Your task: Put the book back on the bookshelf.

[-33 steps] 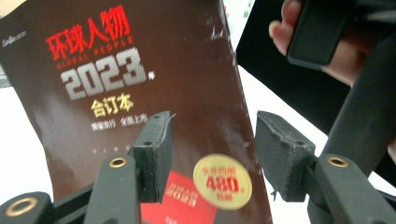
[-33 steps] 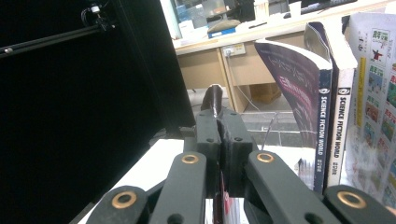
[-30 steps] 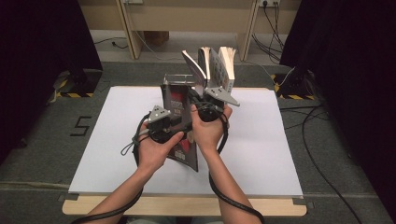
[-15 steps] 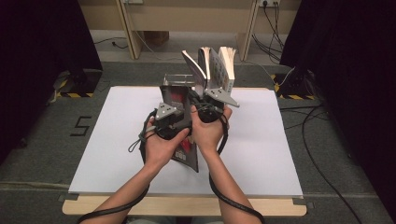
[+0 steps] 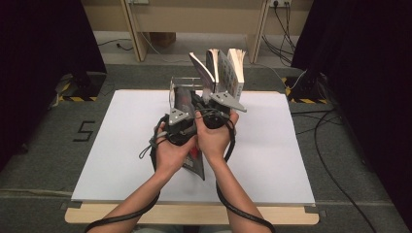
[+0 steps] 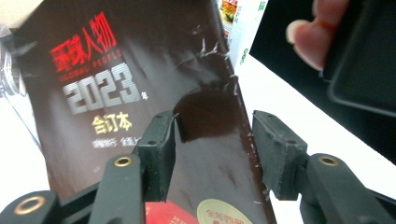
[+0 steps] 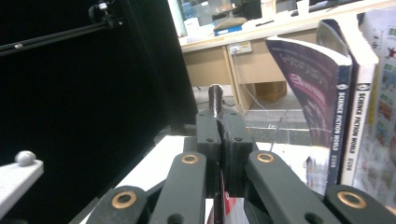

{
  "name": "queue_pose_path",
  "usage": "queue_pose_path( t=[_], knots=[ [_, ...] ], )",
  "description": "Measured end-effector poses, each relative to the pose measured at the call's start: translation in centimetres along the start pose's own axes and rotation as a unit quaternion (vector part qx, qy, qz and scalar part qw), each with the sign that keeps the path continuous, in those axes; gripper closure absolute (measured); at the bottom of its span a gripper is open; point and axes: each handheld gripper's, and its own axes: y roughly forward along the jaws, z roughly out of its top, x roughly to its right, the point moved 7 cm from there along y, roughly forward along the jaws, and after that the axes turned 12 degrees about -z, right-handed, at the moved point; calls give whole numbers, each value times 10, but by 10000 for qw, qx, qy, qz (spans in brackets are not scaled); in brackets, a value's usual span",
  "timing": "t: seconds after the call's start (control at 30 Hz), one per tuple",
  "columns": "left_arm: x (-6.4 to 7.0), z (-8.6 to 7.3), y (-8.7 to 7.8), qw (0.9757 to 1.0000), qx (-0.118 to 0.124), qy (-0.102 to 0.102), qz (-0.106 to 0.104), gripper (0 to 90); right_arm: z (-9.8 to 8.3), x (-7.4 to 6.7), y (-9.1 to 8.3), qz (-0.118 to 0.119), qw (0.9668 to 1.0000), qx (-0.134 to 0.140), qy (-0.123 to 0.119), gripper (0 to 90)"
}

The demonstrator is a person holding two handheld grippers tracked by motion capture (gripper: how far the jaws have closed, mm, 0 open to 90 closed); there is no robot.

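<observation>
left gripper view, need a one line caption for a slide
Left tongs straddle the creased edge of a dark 2023 magazine, pads not yet pressing it.

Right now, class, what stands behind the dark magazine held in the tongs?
Behind the dark magazine stand three upright books in a clear holder; their lower parts are covered by the hands.
</observation>
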Motion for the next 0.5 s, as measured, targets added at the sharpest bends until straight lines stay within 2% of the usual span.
queue_pose_path(
  t=[0.1,0.17,0.27,0.5],
  knots=[
    [0,-2,-3,10000,-14,5,14,592,-1,-2,0,56,10000,-40,-3,880],
    [-1,-5,-8,9999,44,-118,-27,635,-3,-6,0,147,9998,-109,8,880],
    [-1,-7,-13,9997,149,-179,6,689,-4,-9,0,230,9996,-153,25,879],
    [-4,-9,-18,9995,204,-241,54,780,-5,-12,3,269,9995,-187,-5,877]
  ],
)
